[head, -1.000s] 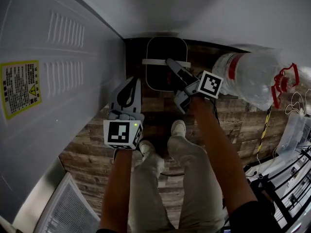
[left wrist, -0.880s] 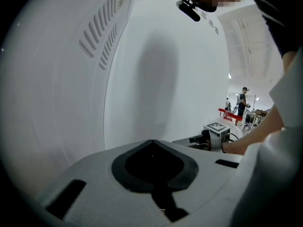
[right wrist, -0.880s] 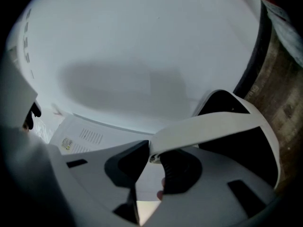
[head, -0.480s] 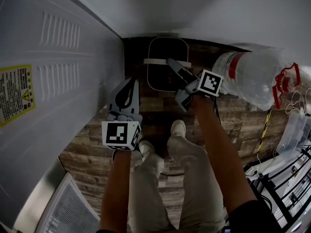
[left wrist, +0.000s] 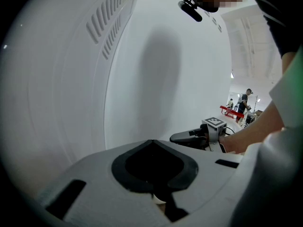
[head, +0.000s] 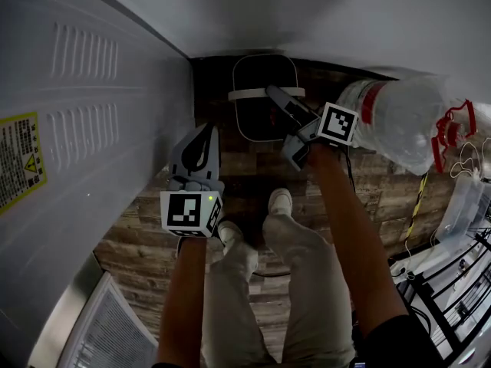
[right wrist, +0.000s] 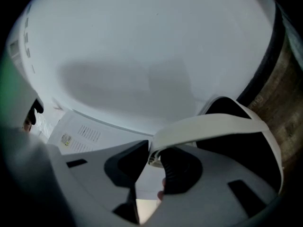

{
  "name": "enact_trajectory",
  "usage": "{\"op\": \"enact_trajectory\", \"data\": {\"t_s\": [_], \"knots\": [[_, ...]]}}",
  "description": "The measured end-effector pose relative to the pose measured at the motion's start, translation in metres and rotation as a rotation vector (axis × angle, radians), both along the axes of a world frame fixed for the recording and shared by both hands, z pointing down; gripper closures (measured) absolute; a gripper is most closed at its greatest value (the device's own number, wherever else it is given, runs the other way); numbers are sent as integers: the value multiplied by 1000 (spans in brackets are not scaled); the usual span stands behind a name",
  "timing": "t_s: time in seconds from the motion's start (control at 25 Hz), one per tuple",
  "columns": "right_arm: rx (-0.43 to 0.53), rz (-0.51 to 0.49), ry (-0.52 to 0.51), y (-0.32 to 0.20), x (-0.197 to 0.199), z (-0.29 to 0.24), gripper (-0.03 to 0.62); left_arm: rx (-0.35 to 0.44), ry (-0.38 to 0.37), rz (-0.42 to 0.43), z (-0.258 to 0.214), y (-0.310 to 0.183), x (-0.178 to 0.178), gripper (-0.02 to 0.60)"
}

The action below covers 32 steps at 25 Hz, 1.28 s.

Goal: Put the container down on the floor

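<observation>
Clamped in the jaws of the right gripper point(head: 275, 96): the white handle point(head: 249, 95) of the container point(head: 257, 125), a dark rounded tub with a pale rim. Jaws roughly half closed, stopped by that handle. Same grip plain in the right gripper view, with the right gripper point(right wrist: 151, 155) pinching one end of the handle point(right wrist: 213, 126) between its dark pads and the container's dark inside point(right wrist: 241, 148) just beyond, to the right.

Container placed in the corner, between the white cabinet point(head: 92, 129) on the left and the pale wall point(head: 307, 14) behind, over a dark strip of the wood-pattern floor point(head: 368, 186). Ahead of the person's shoes point(head: 281, 202), left of a large clear water bottle point(head: 395, 117). No telling whether its base touches the floor.

Left gripper point(head: 207, 133) apart from the container, nearer the shoes and close beside the cabinet. Jaws together, tips meeting, nothing between them. Yellow label point(head: 19, 171) on the cabinet's face, below rows of vent slots.
</observation>
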State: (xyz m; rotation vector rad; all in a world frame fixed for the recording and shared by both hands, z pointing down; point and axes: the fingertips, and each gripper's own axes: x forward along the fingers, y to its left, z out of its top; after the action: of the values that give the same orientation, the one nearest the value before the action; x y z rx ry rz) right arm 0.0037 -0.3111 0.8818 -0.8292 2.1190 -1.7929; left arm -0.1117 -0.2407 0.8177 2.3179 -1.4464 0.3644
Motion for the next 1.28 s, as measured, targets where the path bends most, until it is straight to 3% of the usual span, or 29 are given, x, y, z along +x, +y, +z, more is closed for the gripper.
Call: {"op": "enact_trajectory", "data": {"t_s": [0.84,1.04,1.16,1.28], "knots": [[-39,202,-33,-22,43,11,503,-22,6,4,10,1,9,563],[-39,210,-19,-23,45,11,502,-16,8,8,7,1,13,563],[-39,190,3,-21,42,13,448,-14,11,8,6,0,15,563],[-43,184,-13,-19,38,12,445,-13,11,9,5,1,18,563]]}}
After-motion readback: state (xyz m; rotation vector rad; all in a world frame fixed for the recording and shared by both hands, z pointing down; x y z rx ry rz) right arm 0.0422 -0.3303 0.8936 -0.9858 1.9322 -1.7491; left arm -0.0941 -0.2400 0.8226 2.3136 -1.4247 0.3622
